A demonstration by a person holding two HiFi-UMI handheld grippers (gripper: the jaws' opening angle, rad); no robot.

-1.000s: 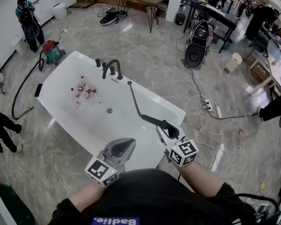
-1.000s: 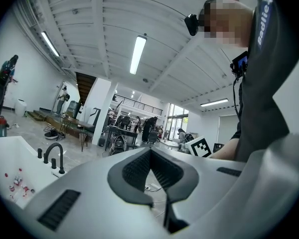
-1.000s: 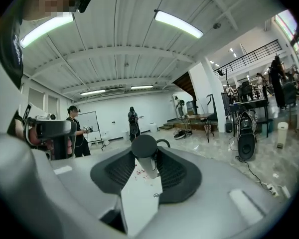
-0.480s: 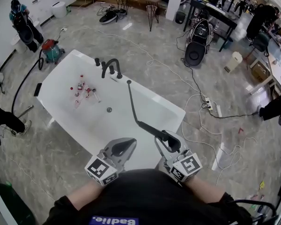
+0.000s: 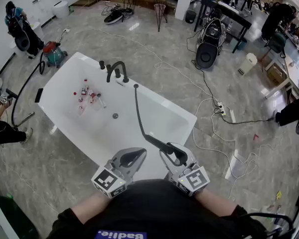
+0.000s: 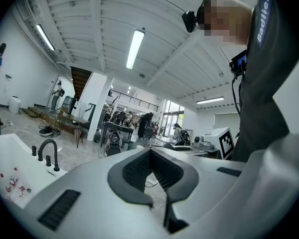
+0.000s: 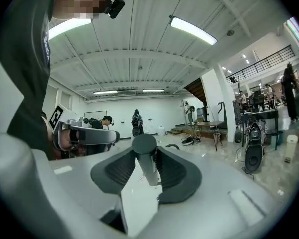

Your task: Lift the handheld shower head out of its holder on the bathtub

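Observation:
The black handheld shower head [image 5: 178, 155] is clamped in my right gripper [image 5: 171, 151], out over the near end of the white bathtub [image 5: 154, 96]. Its dark hose [image 5: 138, 114] runs back to a fitting on the tub's far rim, beside the black faucet [image 5: 117, 70]. In the right gripper view the grey handle [image 7: 147, 164] stands upright between the pads of the right gripper [image 7: 146, 154], which press on both sides. My left gripper [image 5: 140, 153] hangs beside it to the left, shut and empty; in its own view the left gripper [image 6: 149, 152] has its tips touching.
Small red and white bottles [image 5: 87, 93] lie in the tub near the drain [image 5: 115, 116]. Cables and a power strip [image 5: 224, 114] cross the marble floor to the right. A vacuum [image 5: 54, 54] and people stand at the left; desks and speakers are at the back.
My right gripper has drawn the shower head nearer to me and a little left, pulling the hose along. The left gripper has stayed put.

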